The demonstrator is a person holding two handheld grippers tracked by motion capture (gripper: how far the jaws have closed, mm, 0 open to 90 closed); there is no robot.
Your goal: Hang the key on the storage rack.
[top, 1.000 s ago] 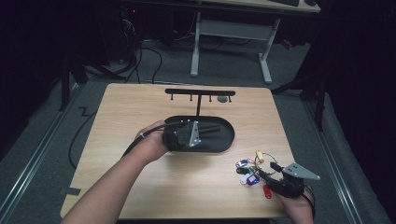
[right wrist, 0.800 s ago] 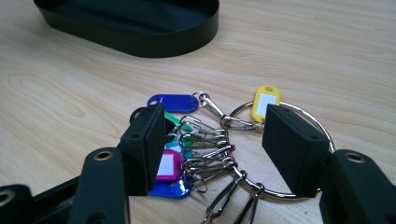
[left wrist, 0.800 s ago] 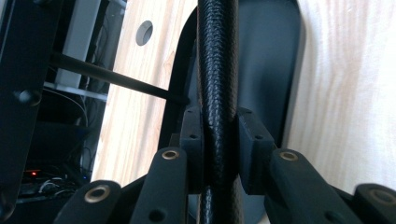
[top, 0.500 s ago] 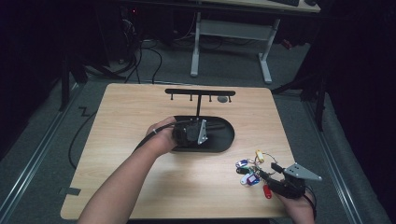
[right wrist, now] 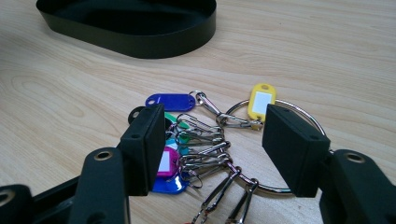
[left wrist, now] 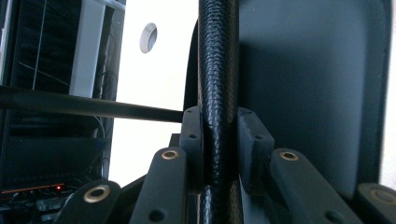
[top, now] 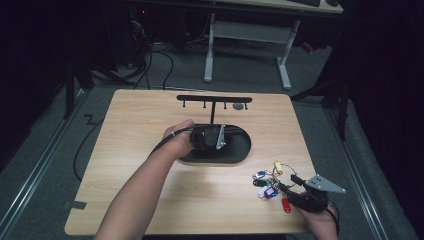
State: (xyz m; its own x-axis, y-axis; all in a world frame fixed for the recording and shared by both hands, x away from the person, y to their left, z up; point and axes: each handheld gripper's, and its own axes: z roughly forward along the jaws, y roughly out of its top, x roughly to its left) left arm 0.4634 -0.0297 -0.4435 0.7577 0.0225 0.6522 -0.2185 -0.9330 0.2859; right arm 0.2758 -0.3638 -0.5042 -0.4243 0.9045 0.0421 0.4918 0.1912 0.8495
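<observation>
Textured black post, oval base

Upright black stand post, tagged key ring on table

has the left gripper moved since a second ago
Yes. In the high view the left gripper has slid right along the black oval base, closer to the stand's upright post, which it now clamps.

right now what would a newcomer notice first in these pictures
The black key stand at mid-table draws the eye: an oval base with an upright post and a hook bar. The left gripper has its jaws clamped on that post. Near the front right corner, a ring of coloured key tags lies on the wood between the open jaws of the right gripper.
</observation>
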